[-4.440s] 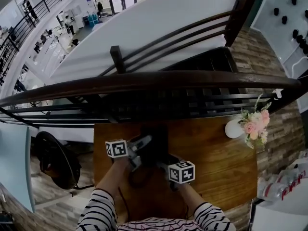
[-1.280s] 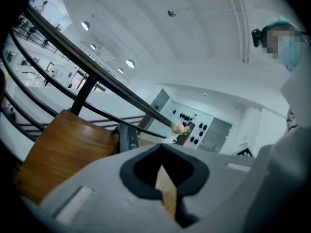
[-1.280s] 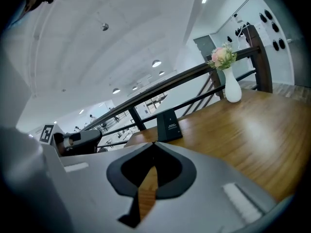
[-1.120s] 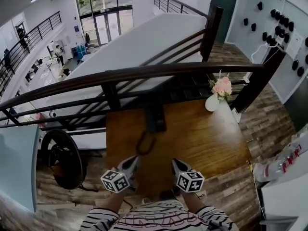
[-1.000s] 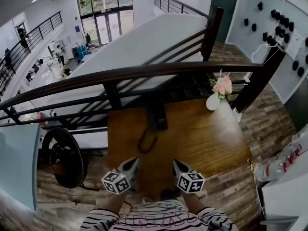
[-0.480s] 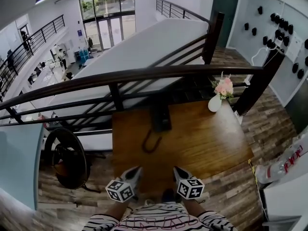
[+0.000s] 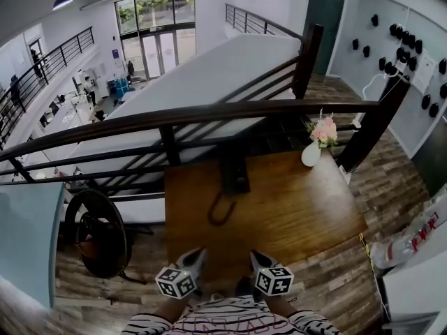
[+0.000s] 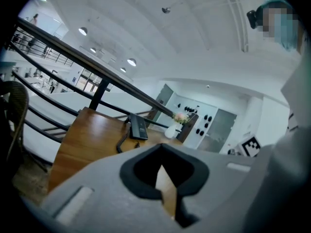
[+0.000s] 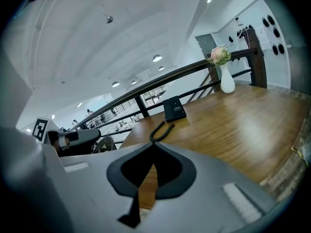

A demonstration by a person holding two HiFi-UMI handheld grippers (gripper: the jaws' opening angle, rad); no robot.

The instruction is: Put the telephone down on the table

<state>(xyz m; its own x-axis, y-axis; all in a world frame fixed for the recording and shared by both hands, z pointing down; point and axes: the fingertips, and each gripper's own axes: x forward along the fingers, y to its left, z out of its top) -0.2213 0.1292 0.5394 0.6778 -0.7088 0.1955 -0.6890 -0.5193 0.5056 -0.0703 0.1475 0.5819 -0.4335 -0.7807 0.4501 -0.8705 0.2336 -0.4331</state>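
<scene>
– Black telephone (image 7: 234,174): where does it lie?
– Flat on the wooden table (image 7: 307,215), at the far edge, just in front of the dark railing (image 7: 209,114). Its coiled cord (image 7: 218,209) loops across the tabletop towards the near side.
– Does either claw hold it?
– No. The left gripper (image 7: 196,256) and the right gripper (image 7: 255,257) hang by the near edge of the table, side by side and well apart from the telephone. Both are clenched, jaws pressed together with nothing between them.
– What else stands on the table?
– A white vase (image 7: 308,155) of pink flowers at the far right corner, near a railing post. Left of the table, on the plank floor, sits a dark round chair (image 7: 98,232).
– And the person?
– Only a striped top (image 7: 223,321) at the bottom of the head view.
</scene>
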